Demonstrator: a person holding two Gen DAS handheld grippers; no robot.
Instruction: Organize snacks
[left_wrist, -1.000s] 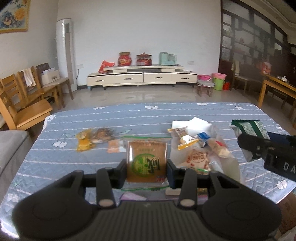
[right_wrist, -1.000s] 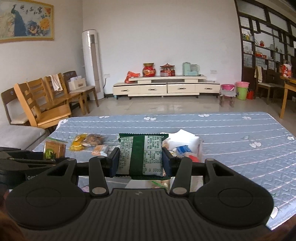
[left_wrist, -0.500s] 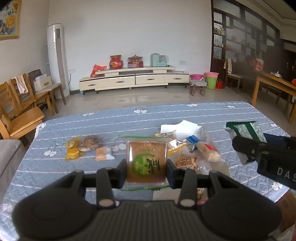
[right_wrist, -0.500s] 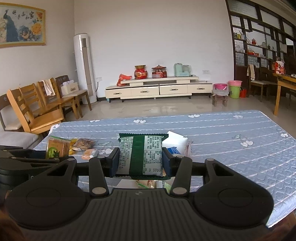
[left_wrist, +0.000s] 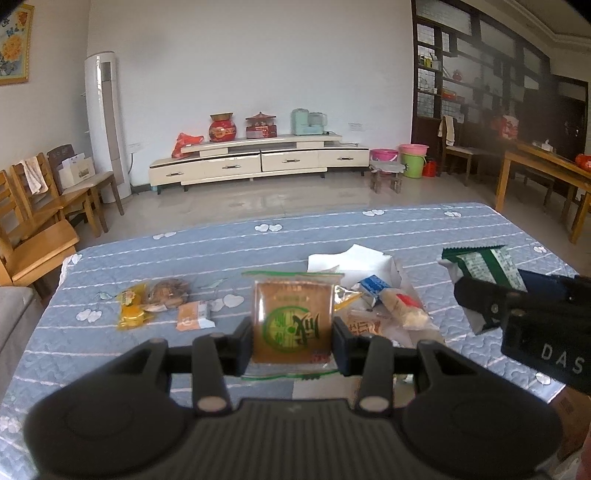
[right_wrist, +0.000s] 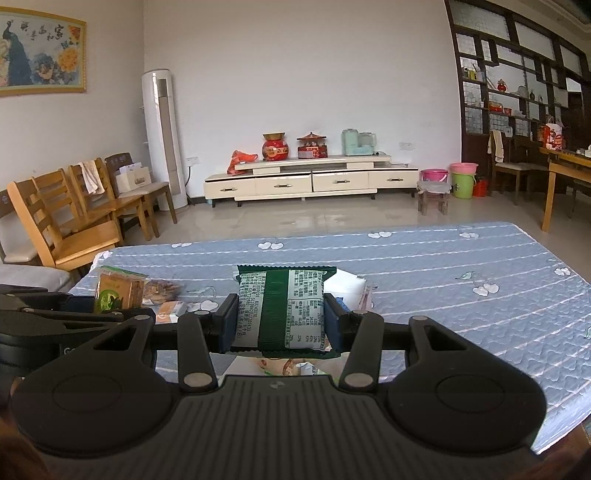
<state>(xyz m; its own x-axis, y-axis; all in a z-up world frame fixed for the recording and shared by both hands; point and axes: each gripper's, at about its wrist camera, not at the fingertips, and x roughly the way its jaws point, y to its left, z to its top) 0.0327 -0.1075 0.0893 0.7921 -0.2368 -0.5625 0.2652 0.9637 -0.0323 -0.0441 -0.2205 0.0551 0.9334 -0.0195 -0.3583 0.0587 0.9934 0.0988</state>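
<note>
left gripper (left_wrist: 292, 341): pinching the brown cookie pack (left_wrist: 291, 322), up off the table (left_wrist: 221, 251) | right gripper (right_wrist: 280, 323): pinching the green pack (right_wrist: 282, 310), also in the air | worry: packs are slippery, could slide out; my two grippers are near, might bump

White walls, tiled floor (right_wrist: 295, 221), cream TV cabinet (right_wrist: 312, 181), wooden chairs (right_wrist: 74, 218), dark shelving (right_wrist: 517, 88).

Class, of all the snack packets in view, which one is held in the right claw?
The green packet with white printed panels, clamped in the right claw; the left claw's packet is brown.
</note>
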